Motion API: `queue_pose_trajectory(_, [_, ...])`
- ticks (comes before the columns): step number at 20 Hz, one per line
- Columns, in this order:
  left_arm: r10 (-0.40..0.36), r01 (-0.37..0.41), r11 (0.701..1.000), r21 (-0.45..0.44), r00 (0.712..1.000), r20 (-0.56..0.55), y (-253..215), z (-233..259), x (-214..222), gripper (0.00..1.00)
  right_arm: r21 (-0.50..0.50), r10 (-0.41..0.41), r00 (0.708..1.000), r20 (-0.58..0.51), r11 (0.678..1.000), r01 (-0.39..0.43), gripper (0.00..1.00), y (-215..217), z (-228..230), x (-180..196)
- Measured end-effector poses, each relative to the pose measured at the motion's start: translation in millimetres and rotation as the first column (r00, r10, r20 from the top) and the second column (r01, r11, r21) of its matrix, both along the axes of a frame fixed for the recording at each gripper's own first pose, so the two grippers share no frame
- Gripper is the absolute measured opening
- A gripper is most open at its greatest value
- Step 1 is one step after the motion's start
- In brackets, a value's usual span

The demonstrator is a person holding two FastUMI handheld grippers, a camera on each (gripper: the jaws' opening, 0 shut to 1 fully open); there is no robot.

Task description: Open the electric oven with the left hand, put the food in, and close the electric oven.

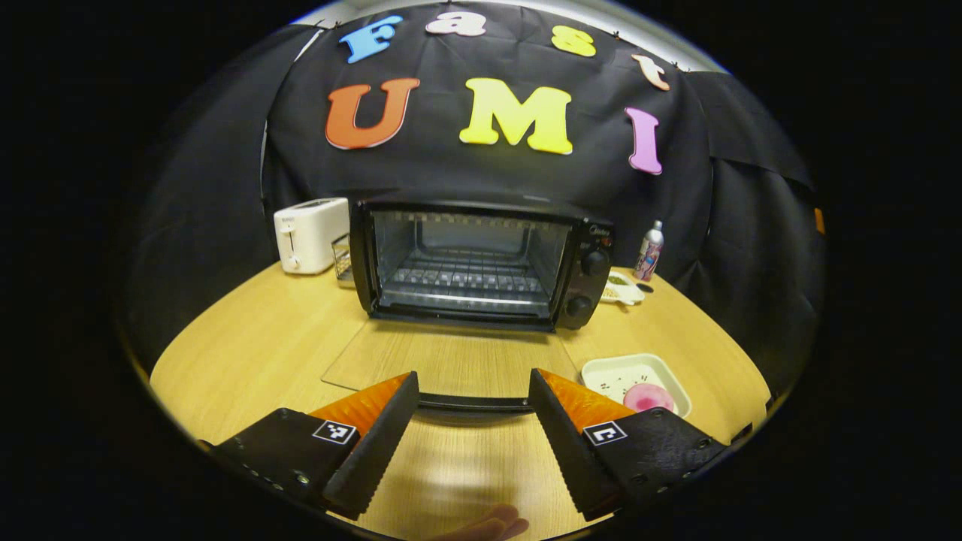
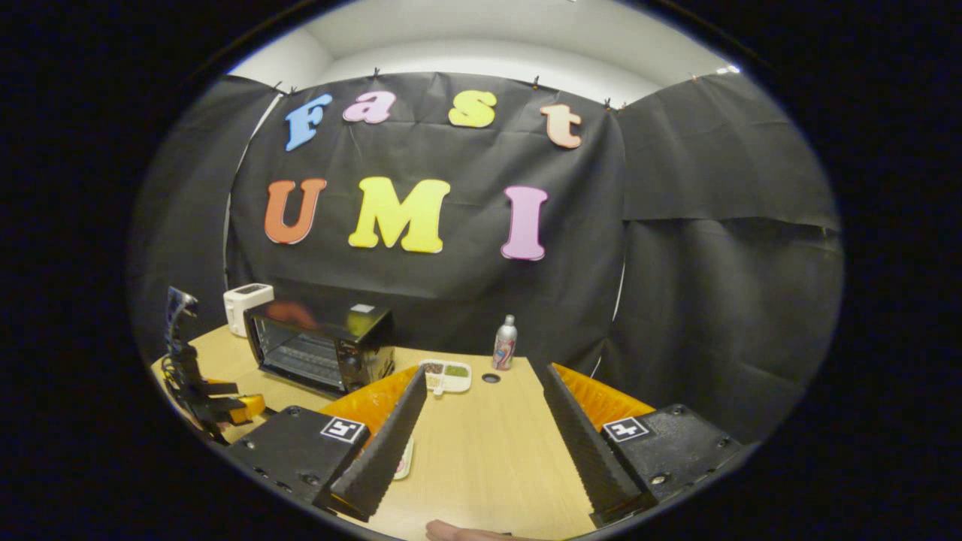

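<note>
On the worktop point(image 1: 248, 338) we see the oven point(image 1: 481, 263) with its glass door point(image 1: 443, 361) down; both grippers point(image 1: 473, 436) point(image 2: 481, 443) gape apart, holding nothing; food, perhaps a doughnut point(image 1: 648, 396), sits in a tray point(image 1: 601, 372) nearby.

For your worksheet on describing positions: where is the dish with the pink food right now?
In the left gripper view, the dish sits on the table, lower right, in front of the oven and right of its open glass door.
</note>
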State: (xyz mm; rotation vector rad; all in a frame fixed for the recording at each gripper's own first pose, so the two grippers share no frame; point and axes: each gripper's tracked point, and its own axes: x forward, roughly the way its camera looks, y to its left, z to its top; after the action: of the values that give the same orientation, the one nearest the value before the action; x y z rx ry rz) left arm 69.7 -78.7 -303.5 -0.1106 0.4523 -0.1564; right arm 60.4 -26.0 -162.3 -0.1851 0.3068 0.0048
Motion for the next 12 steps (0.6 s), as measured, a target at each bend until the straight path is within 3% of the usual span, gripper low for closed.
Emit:
queue_pose_trajectory(3, [0.009,-0.01,1.0,0.007,0.993,0.121,3,47,-16,0.94,-0.014,0.021,0.991,-0.129,1.0,-0.022,0.98,9,-47,23])
queue_pose_trajectory(6, [0.004,-0.007,1.0,0.014,0.978,0.21,3,87,-33,0.93,0.011,0.051,0.952,-0.301,0.999,-0.05,1.0,20,-100,39])
queue_pose_trajectory(10, [0.021,-0.029,0.999,0.021,0.95,0.311,17,133,-50,0.93,-0.011,0.027,0.857,-0.514,0.999,-0.038,1.0,9,-167,64])
queue_pose_trajectory(12, [0.033,-0.043,0.999,0.021,0.942,0.335,23,146,-58,0.93,0.04,0.047,0.769,-0.638,0.999,-0.028,0.99,9,-204,63])
